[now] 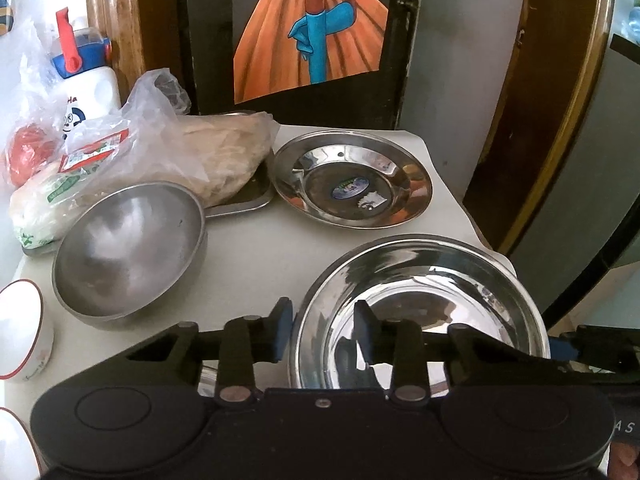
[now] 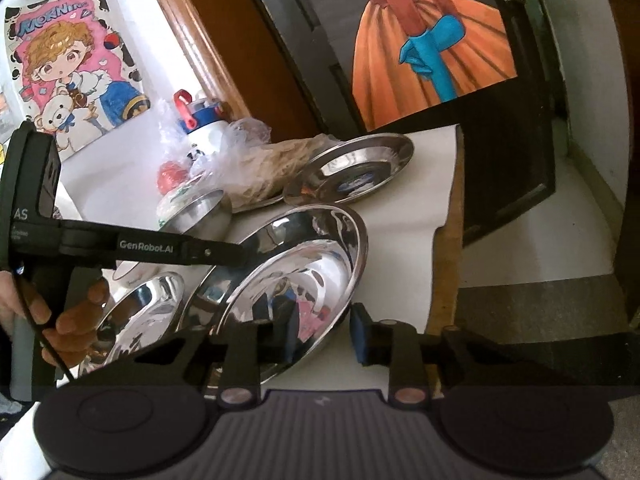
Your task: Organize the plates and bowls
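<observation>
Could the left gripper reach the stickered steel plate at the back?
Probably yes: the plate lies uncovered beyond bare table. But the left gripper straddles the rim of the big shiny bowl and must leave it first.

right hand-held gripper straddles near rim of shiny steel bowl, rim between blue pads, contact unclear. left hand-held gripper reaches in from left to same bowl's far rim, hand on its handle. steel plate behind, near corner of white tabletop. smaller dull bowl left of it.
</observation>
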### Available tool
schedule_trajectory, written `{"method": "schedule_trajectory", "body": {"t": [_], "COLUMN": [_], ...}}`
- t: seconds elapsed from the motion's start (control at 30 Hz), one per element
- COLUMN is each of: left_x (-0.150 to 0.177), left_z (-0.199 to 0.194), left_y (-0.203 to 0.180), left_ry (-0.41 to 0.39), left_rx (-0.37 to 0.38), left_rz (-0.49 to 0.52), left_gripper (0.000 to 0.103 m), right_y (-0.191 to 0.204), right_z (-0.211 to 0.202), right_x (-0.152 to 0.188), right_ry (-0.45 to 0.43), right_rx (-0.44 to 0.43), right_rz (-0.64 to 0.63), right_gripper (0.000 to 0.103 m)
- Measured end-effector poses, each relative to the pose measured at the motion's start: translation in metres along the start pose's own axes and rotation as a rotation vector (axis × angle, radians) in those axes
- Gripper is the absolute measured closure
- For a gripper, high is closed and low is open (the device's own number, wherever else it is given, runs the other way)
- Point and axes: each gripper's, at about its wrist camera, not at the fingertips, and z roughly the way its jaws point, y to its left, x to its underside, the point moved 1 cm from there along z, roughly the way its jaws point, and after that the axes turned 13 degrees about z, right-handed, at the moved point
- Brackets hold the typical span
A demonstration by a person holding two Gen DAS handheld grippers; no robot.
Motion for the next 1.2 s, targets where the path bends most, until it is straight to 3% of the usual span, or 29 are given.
{"method": "schedule_trajectory", "body": {"t": [0.23,0.53,0.83,1.2], "left_x": [0.004,0.005,0.006,0.067], "left_z": [0.019,-0.003,-0.074,-0.130], "left_y": [-0.001,-0.006,0.006,0.059], "left_ry": [0.089,0.062,-0.042,-0.014], "left_rx": [0.030,0.051,-0.037,-0.221], "left_rz": [-0.044,-0.136,-0.215,-0.430], "left_gripper": [0.070,0.084,0.084,0.083], "right_y": [-0.005,-0.003,0.060,0.146], "right_z": [-0.003,-0.019,-0.028,0.026], "right_x": [0.001,-0.007,-0.035,-0.009], "right_ry": [-0.005,-0.043,-0.090,0.037], "right_rx": [0.019,0.038,-0.069,-0.128], "right_rz": [0.017,0.060,-0.090,-0.329], "right_gripper": [0.079,0.087,0.087,0.087]}}
